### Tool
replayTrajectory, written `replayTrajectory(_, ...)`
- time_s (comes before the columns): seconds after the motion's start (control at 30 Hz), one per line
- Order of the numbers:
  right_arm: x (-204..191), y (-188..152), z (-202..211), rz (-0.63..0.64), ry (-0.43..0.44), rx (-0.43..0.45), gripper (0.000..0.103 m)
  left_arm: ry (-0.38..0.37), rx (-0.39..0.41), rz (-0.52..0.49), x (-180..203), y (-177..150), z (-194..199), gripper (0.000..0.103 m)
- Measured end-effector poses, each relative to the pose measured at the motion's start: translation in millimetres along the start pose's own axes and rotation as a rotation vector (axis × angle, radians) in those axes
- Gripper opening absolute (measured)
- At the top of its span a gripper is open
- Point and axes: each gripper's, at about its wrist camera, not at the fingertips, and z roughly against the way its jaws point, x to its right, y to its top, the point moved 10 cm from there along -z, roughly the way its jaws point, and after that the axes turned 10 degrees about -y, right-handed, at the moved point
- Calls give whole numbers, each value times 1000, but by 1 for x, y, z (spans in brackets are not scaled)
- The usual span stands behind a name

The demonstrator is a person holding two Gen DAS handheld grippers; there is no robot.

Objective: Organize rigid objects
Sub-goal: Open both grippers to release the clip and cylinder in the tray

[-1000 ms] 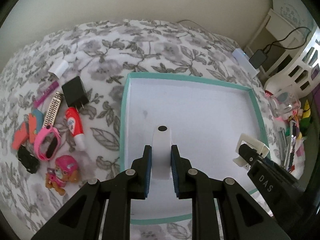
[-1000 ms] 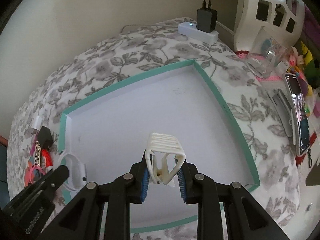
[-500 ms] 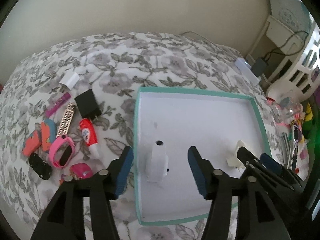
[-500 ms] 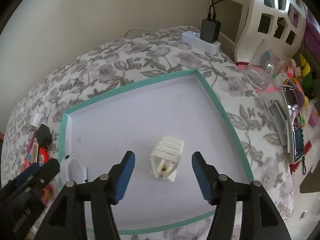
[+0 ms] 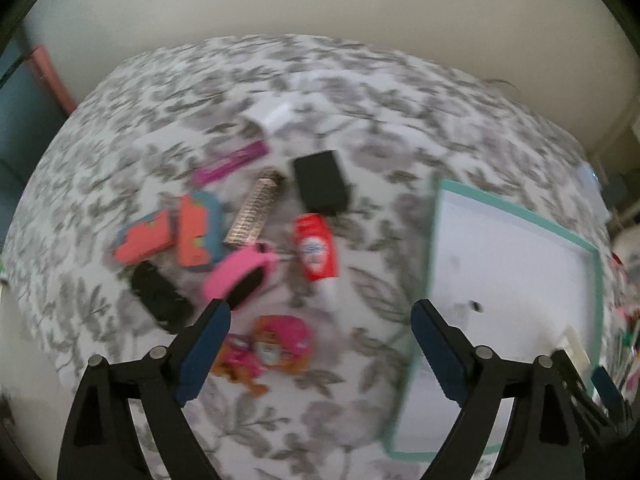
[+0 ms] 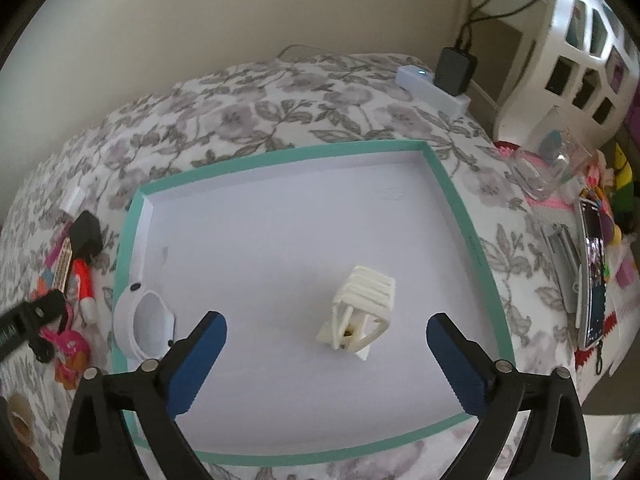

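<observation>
A teal-rimmed white tray (image 6: 280, 160) lies on the flowered bedspread. Inside it rest a white hair clip (image 6: 364, 300) and a white wristband (image 6: 144, 324) by the left wall. My right gripper (image 6: 326, 320) hovers over the clip, jaws opening wide, pads clear of it. In the blurred left wrist view my left gripper (image 5: 320, 312) is opening with nothing between its fingers. It hangs over loose items left of the tray (image 5: 596, 280): red tube (image 5: 316, 252), pink watch (image 5: 240, 272), black charger (image 5: 322, 184), pink toy figure (image 5: 272, 348).
More loose pieces lie further left: a black block (image 5: 158, 296), orange-blue pieces (image 5: 180, 232), a gold strip (image 5: 256, 212), a purple tube (image 5: 230, 164). Right of the tray are a power strip (image 6: 432, 88), a glass (image 6: 548, 168), a phone (image 6: 592, 276) and a white basket (image 6: 576, 40).
Both grippers opened, leaving the wristband and the hair clip lying in the tray. The left gripper swung left, away from the tray and over the loose items.
</observation>
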Motion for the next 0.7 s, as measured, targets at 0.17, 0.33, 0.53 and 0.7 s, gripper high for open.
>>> replayTrajectory(0.17, -5, 0, 3, 24, 0, 17, 102, 42, 10, 106, -46, 3, 7, 100)
replayTrajectory(0.33, -12, 12, 23, 24, 35, 88, 102, 121, 27, 204, -96, 7, 18, 100)
replayTrajectory(0.53, -50, 20, 54, 84, 109, 166, 102, 217, 20, 269, -142, 6, 29, 100)
replayTrajectory(0.7, -85, 17, 72, 166, 150, 202, 102, 198, 31, 324, -161, 5, 37, 100)
